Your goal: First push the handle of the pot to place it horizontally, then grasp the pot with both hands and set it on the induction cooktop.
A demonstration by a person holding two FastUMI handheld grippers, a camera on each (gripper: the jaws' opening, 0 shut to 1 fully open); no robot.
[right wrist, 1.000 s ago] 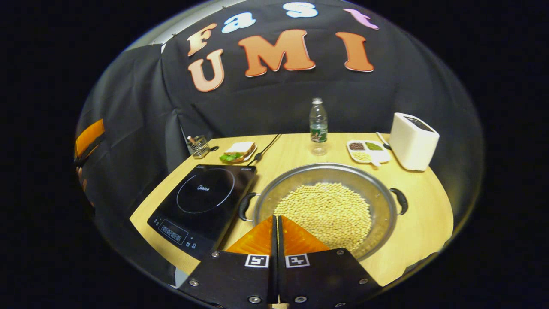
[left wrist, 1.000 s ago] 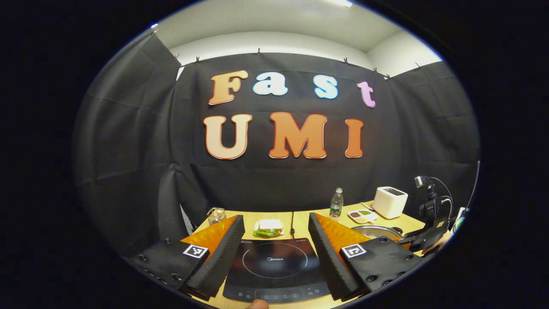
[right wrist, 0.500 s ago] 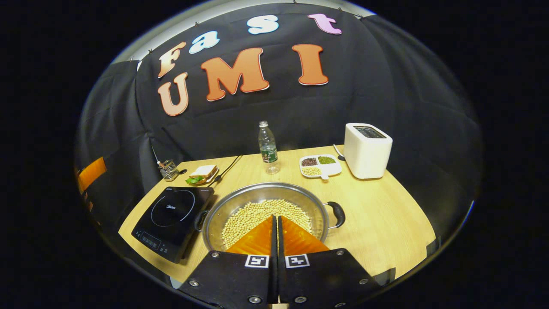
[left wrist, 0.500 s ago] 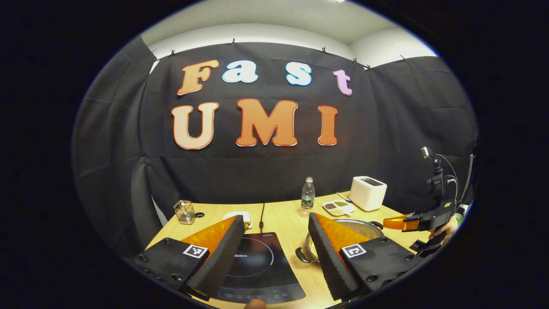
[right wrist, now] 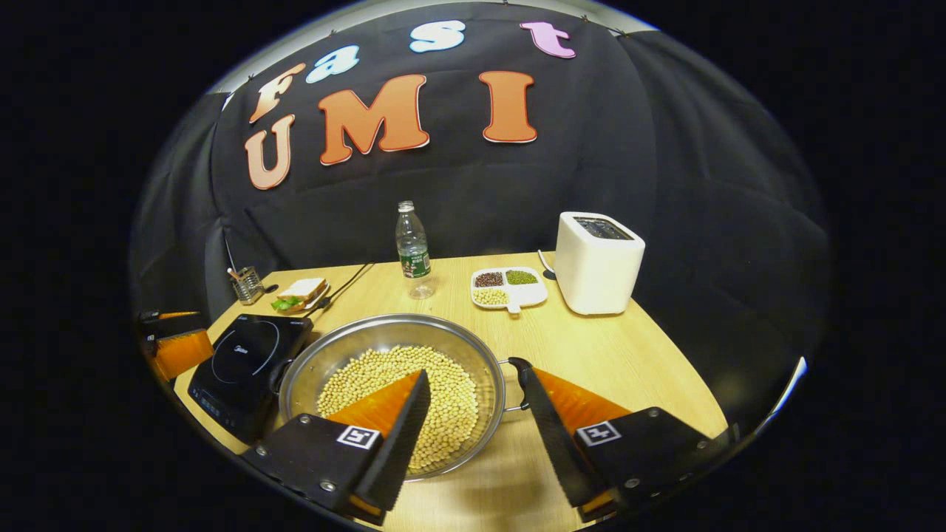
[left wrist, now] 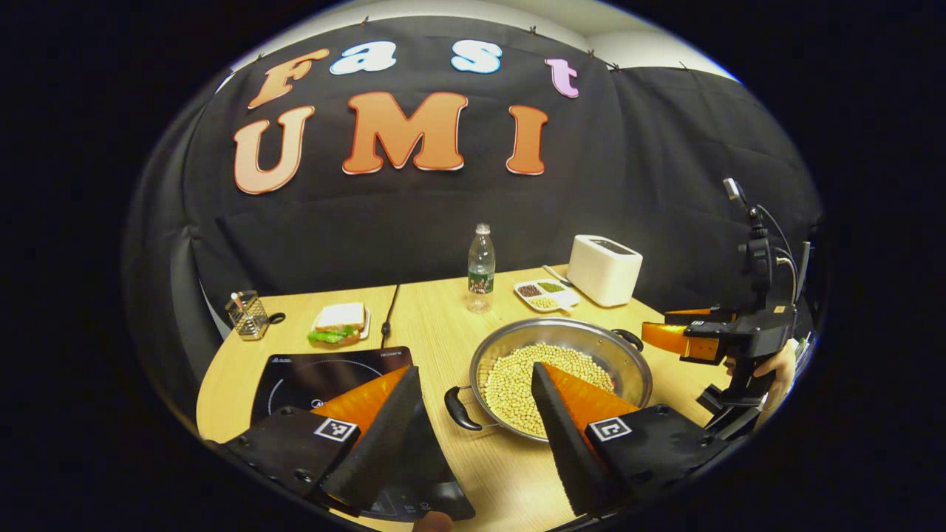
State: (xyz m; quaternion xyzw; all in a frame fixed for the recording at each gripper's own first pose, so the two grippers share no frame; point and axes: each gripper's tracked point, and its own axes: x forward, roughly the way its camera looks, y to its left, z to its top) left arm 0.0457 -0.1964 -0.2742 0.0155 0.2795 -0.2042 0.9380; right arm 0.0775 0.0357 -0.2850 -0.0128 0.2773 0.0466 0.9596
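A steel pot (left wrist: 570, 325) of pale beans stands on the wooden table, its two black handles out to the sides. In the left gripper view my left gripper (left wrist: 473, 369) is open above the pot's left handle (left wrist: 460, 410), with the black induction cooktop (left wrist: 325, 373) under its left finger. Farther right, a hand (left wrist: 777, 366) holds my right gripper (left wrist: 669, 336) just past the pot's far handle. In the right gripper view my right gripper (right wrist: 473, 369) is open over the pot (right wrist: 384, 322). Its right finger's tip is beside the pot's right handle (right wrist: 517, 380). The cooktop (right wrist: 247, 362) lies left of the pot.
Along the back of the table stand a water bottle (left wrist: 480, 266), a white toaster (left wrist: 604, 258) and a divided dish of beans (left wrist: 543, 293). A sandwich on a plate (left wrist: 338, 324), a wire holder (left wrist: 247, 314) and a black cable (left wrist: 388, 314) sit behind the cooktop.
My right gripper has opened and shifted right toward the pot's right handle. The left gripper has swung right and tilted down, from over the cooktop to the pot's left handle.
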